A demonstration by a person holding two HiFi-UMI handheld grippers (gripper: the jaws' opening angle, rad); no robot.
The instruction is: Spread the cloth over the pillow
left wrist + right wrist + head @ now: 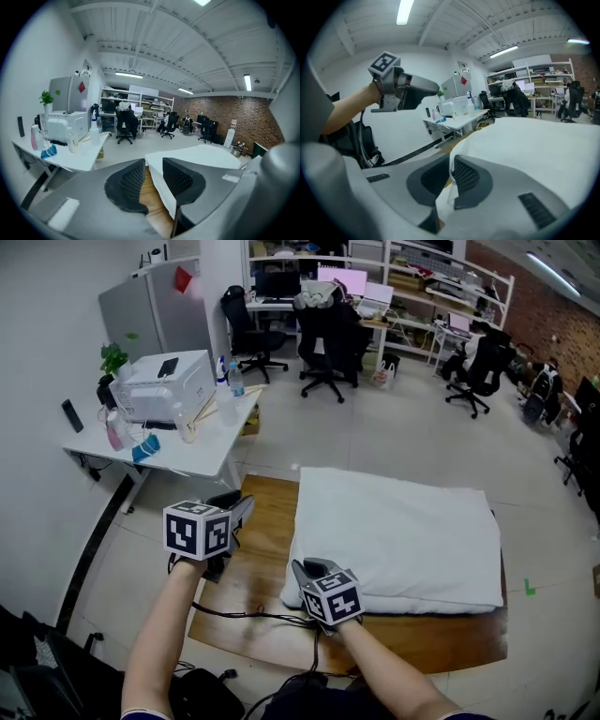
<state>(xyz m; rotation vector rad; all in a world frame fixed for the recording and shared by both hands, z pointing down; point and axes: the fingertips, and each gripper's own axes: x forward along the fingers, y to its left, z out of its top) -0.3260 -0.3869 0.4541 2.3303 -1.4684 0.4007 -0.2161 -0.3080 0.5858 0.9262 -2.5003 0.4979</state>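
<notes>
Right claw point(451, 176) on white cloth point(394, 531)

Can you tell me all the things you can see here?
cloth: one, white, draped over a pillow-shaped bulk, middle of the floor
wooden board: one, brown, on the floor under the cloth
desk: one, white, far left
printer: one, white, on the desk
plant: one, green, beside the printer
office chairs: several, black, at the back
left gripper: one, grey, raised left of the cloth, jaws apart, empty
right gripper: one, grey, shut on the cloth's near corner
</notes>
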